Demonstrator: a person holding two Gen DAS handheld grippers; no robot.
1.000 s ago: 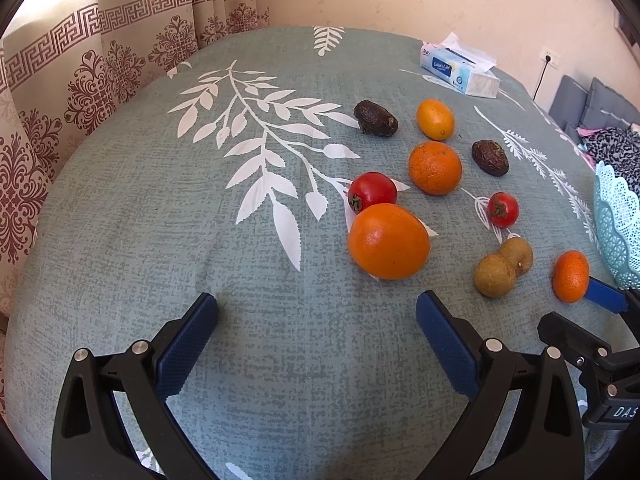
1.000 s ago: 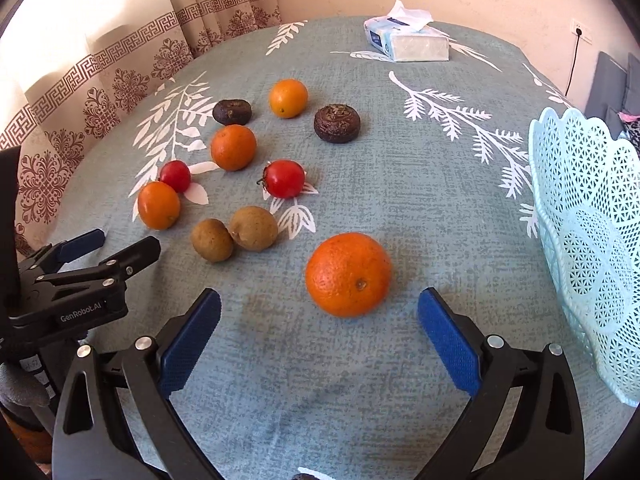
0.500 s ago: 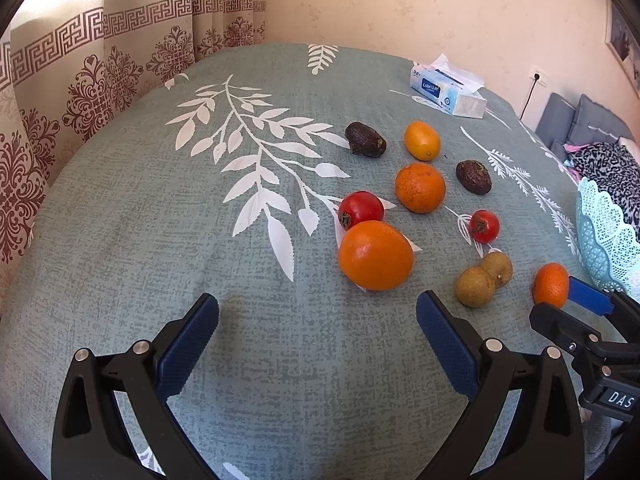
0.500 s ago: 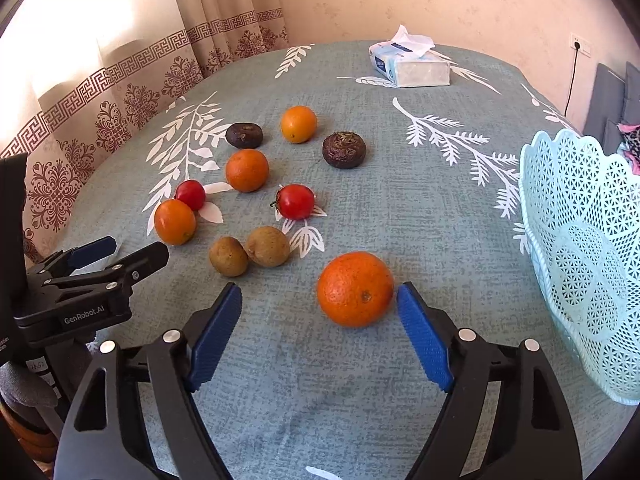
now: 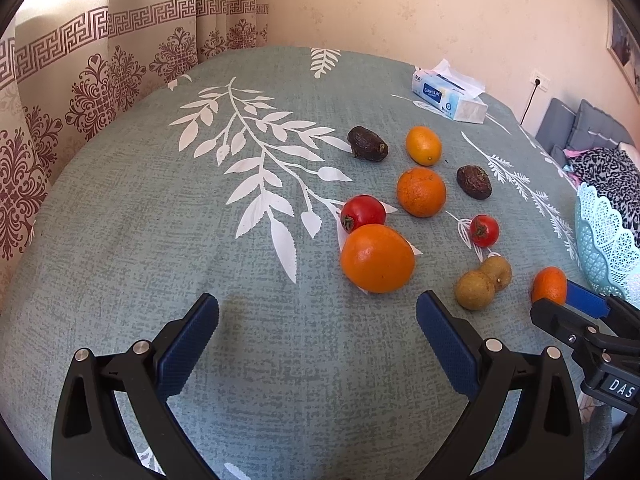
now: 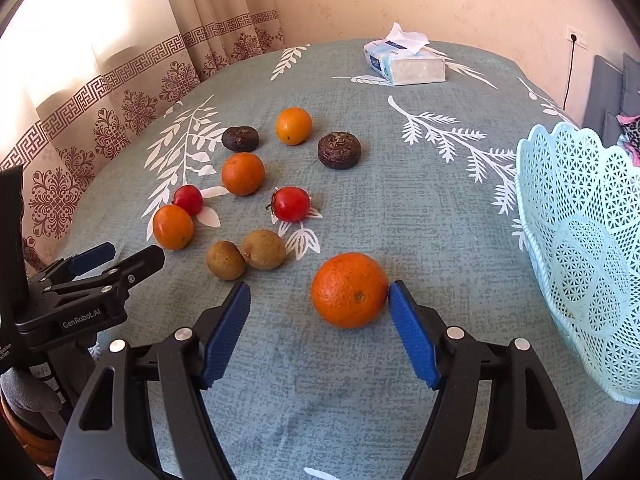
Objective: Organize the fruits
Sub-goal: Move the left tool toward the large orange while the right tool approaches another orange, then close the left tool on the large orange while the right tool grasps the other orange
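- The basket (image 6: 580, 248) on my right is cut off by the picture edge.
- My left gripper (image 5: 318, 328) stands wide with nothing between its pads, near a smooth orange (image 5: 377, 258).
- My right gripper (image 6: 319, 312) is closing around a dimpled orange (image 6: 349, 289) on the tablecloth (image 6: 400, 184); only the right pad touches it.

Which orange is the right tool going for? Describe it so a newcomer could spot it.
Start at the pale blue lattice basket on the table's right side. The nearest fruit to its left is a big orange, lying alone on the cloth, apart from the cluster. It sits between the closing fingers of the right tool, one blue pad at its side.
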